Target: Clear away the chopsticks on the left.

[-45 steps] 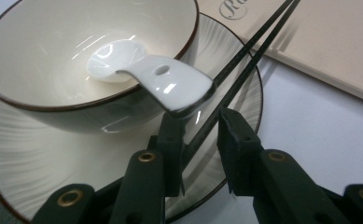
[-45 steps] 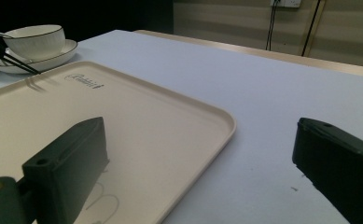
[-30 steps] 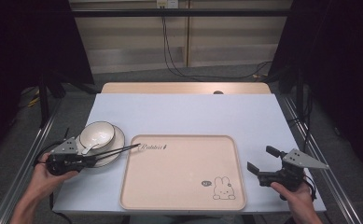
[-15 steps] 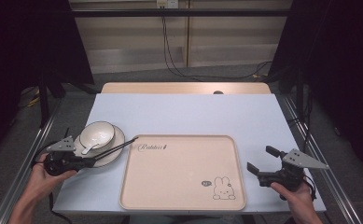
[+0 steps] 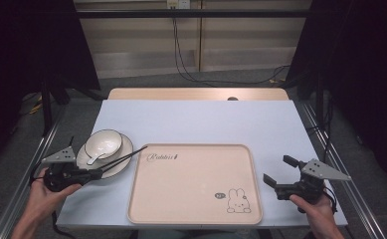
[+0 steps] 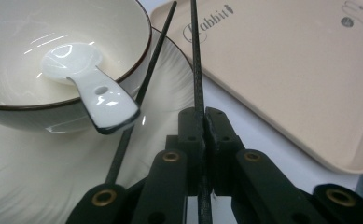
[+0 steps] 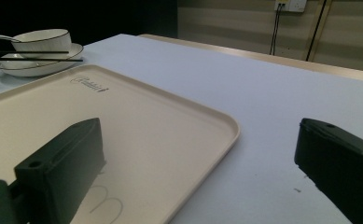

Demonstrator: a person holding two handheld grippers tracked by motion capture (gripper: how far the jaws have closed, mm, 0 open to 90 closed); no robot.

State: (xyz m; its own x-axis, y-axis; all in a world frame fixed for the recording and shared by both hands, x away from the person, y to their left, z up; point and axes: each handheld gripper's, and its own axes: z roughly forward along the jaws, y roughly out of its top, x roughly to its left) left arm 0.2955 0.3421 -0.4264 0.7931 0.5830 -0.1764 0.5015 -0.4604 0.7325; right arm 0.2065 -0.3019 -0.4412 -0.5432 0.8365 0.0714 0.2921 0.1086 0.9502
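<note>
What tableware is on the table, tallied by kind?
Bowl: 1
Plate: 1
Spoon: 1
Chopsticks: 2, one clamped in the left claw, one lying on the plate
Tray: 1
Total: 6

Tray (image 5: 196,184) sits centre-front on table (image 5: 196,119). Plate (image 5: 120,160) lies just left of tray, w/ bowl (image 5: 103,142) on it and spoon (image 5: 92,158) in bowl, handle over the rim. Two chopsticks (image 5: 124,157) cross plate toward tray corner; one prob. rests on the plate. Left gripper (image 5: 94,174) at plate's near edge, right gripper (image 5: 278,174) right of tray.
</note>
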